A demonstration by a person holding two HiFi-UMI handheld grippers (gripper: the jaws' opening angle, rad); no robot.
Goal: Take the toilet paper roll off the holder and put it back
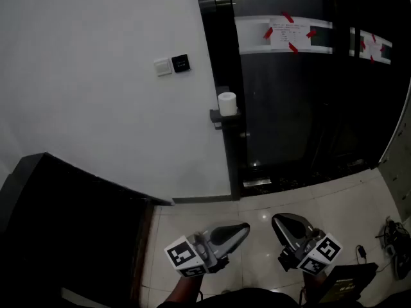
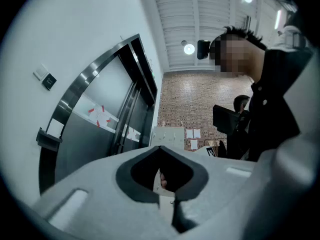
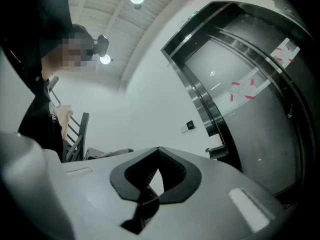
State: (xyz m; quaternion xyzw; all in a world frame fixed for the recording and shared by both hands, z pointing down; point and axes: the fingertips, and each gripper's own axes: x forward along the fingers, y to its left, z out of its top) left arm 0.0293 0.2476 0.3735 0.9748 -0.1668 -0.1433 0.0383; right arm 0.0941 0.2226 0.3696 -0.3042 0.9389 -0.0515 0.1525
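I'm holding the left claw (image 1: 243, 228) and right claw (image 1: 277, 222) clenched empty, since the toilet paper roll (image 1: 227, 103) is sitting well off at 12 o'clock.

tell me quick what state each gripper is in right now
Left gripper: closed, jaws together, holding nothing.
Right gripper: closed, jaws together, holding nothing.
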